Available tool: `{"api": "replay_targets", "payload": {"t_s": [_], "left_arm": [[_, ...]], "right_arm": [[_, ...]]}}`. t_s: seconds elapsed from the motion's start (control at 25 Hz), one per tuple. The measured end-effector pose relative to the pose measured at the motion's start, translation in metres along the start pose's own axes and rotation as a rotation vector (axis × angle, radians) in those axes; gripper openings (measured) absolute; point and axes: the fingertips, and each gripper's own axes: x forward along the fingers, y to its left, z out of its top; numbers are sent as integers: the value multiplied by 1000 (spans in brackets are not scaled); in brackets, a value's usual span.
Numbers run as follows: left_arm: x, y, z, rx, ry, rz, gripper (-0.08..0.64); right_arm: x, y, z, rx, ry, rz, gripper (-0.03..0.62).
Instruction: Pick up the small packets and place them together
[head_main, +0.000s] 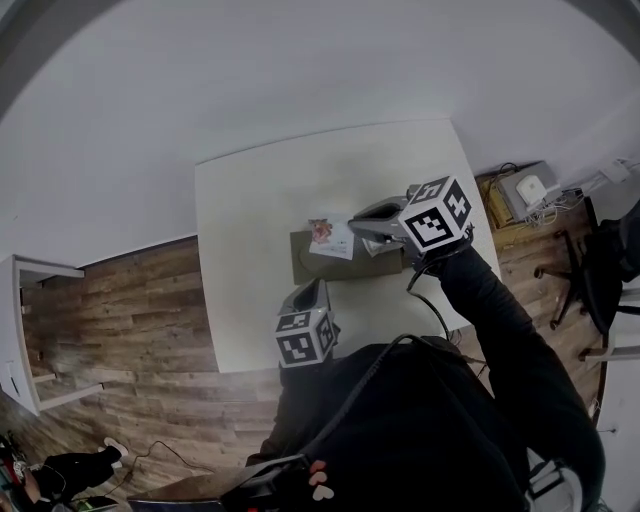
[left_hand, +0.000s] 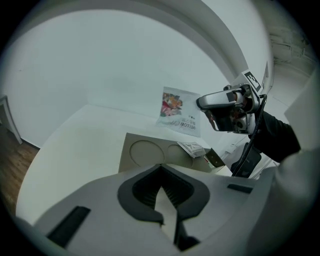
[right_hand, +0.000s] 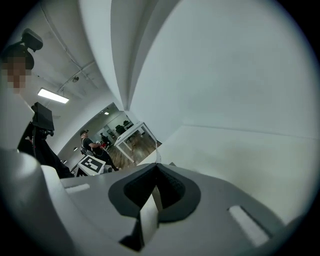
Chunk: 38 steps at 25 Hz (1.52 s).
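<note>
A flower-printed packet (head_main: 328, 238) hangs tilted over the far edge of a brown cardboard tray (head_main: 305, 262) on the white table (head_main: 250, 220). My right gripper (head_main: 355, 222) is shut on the packet's edge. In the right gripper view the packet shows only as a thin white edge (right_hand: 156, 161) poking out past the shut jaws of the right gripper (right_hand: 156, 169). The left gripper view shows the flower-printed packet (left_hand: 177, 111) facing me, beside the right gripper (left_hand: 200, 103). A small white packet (left_hand: 192, 148) and a dark one (left_hand: 215, 159) lie on the tray (left_hand: 145, 150). My left gripper (head_main: 312, 287) (left_hand: 160, 171) is shut, empty, near the tray's front.
The tray has two round recesses. Wooden floor surrounds the table. An office chair (head_main: 600, 260) and a box of devices (head_main: 525, 190) stand to the right, a white shelf (head_main: 25, 330) to the left. A person (right_hand: 90, 142) stands far off by other tables.
</note>
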Motion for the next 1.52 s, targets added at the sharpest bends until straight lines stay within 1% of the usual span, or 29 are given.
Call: {"api": "replay_targets", "payload": {"t_s": [0.16, 0.36, 0.56, 0.88, 1.0, 1.2, 1.28, 1.36, 1.44, 1.52], "left_arm": [[-7, 6, -4, -18, -3, 16, -2], [-15, 16, -7, -41, -12, 34, 0], [-16, 23, -8, -57, -6, 43, -2], [-15, 21, -11, -55, -2, 35, 0], [-14, 21, -13, -57, -1, 35, -1], [-12, 23, -12, -59, -3, 41, 0], [-12, 22, -11, -59, -5, 42, -2], [-12, 22, -11, -57, -6, 42, -1], [-12, 21, -10, -56, -6, 41, 0], [-12, 20, -10, -52, -5, 38, 0]], "right_arm": [[38, 5, -10, -5, 87, 43, 2], [71, -6, -26, 4, 181, 32, 2], [87, -22, -35, 7, 256, 2, 2], [92, -44, -40, -47, 303, -98, 3], [92, -48, -40, -61, 301, -113, 6], [90, -53, -42, -54, 315, -122, 20], [90, -52, -43, -58, 326, -117, 50], [89, -52, -44, -61, 329, -115, 116], [87, -54, -42, -70, 319, -129, 120], [83, -56, -38, -77, 299, -142, 141]]}}
